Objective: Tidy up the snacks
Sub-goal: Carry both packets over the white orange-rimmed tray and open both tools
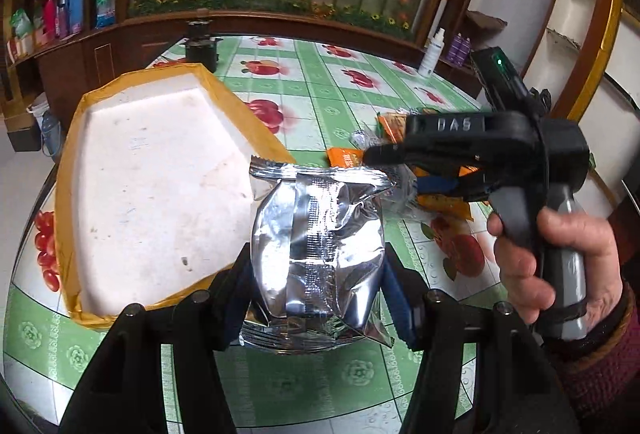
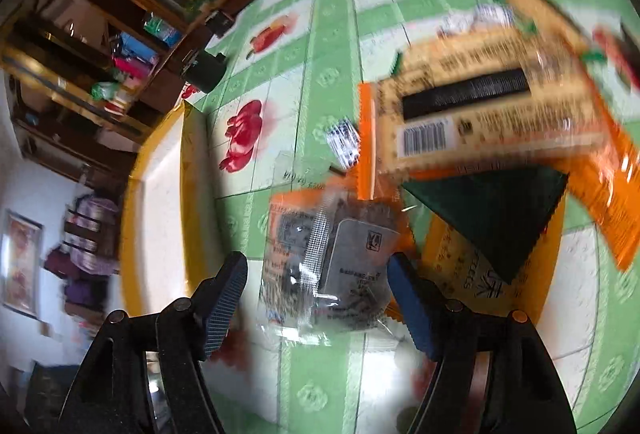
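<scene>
Snack pile (image 2: pixel 492 113) motion-blurred (labels unreadable), silver pouch's (image 1: pixel 316 242) bottom hidden by left claw (image 1: pixel 316 298)

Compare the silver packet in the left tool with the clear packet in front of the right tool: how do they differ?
The silver packet is opaque, shiny foil; the clear packet shows dark contents through its wrap. The silver packet is puffed and clamped in the left tool; the clear packet looks flatter and sits between the right tool's open fingers, ungripped. Both are sealed snack packets over the green tablecloth.
</scene>
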{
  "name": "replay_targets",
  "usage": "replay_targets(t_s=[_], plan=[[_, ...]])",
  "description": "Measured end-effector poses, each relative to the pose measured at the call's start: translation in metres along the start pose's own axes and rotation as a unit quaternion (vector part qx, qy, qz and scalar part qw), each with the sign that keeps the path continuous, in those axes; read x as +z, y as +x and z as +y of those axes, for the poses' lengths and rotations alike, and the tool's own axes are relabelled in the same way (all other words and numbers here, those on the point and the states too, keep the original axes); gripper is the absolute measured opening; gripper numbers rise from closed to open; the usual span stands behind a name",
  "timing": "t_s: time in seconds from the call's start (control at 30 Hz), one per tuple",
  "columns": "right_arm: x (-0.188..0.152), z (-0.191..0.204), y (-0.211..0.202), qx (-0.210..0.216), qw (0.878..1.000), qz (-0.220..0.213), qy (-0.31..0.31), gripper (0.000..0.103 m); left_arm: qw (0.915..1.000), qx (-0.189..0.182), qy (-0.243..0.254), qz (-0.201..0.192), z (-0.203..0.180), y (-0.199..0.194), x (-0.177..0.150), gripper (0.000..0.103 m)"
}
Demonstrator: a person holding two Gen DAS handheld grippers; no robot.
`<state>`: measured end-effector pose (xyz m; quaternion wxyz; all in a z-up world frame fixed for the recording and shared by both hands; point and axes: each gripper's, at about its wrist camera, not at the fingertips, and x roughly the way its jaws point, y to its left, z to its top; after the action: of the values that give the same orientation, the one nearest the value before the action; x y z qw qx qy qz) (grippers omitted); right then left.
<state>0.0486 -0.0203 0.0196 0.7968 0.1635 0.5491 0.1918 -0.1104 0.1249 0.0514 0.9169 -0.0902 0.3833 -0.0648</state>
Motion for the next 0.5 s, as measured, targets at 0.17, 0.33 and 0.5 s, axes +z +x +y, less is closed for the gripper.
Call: replay_targets(t_s=[0.17,0.33,0.5], plan=[[-0.010,-0.002,-0.005,0.008,1.000,-0.003,-0.024,0.054,1.0000,0.006,-0.007,-0.002,0.002,-0.002,0.001,0.059],[-0.031,-0.007,-0.019,0.025,0.999,-0.011,-0.045,0.053,0.9999,0.012,-0.009,-0.002,0.001,-0.001,0.002,0.059],[-0.046,-0.008,-0.035,0.048,0.997,-0.015,-0.057,0.053,0.9995,0.024,-0.015,-0.011,0.004,-0.006,0.007,0.059]])
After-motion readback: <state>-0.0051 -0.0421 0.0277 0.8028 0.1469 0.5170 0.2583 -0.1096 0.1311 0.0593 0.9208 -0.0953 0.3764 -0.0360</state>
